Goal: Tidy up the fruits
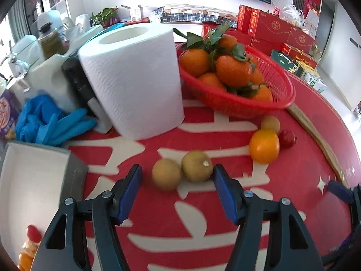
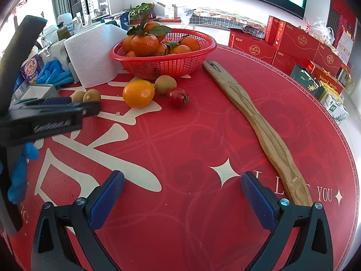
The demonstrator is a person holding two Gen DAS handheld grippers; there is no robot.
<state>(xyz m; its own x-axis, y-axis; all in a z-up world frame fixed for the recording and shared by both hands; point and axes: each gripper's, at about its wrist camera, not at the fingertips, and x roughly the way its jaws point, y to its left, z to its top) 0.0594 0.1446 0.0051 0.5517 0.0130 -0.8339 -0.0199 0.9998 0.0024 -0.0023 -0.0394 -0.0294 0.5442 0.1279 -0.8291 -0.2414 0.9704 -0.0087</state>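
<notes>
Two brown kiwis (image 1: pixel 167 177) (image 1: pixel 197 166) lie side by side on the red cloth between the blue pads of my left gripper (image 1: pixel 177 171). Its right pad is at the right kiwi, while a gap separates the left pad from the left kiwi. Beyond them sit an orange citrus (image 1: pixel 264 145), a third kiwi (image 1: pixel 270 123) and a cherry tomato (image 1: pixel 287 139). A red basket (image 1: pixel 279 99) of leafy mandarins stands behind. A white box (image 1: pixel 31 180) at the left holds a tomato and orange fruit. My right gripper (image 2: pixel 182 177) hovers open over bare cloth.
A tall paper roll (image 1: pixel 135 79) and blue gloves (image 1: pixel 52 122) crowd the left side, with bottles behind. A long wooden stick (image 2: pixel 259 122) lies along the table's right. Red gift boxes (image 2: pixel 293 38) are stacked beyond the table edge.
</notes>
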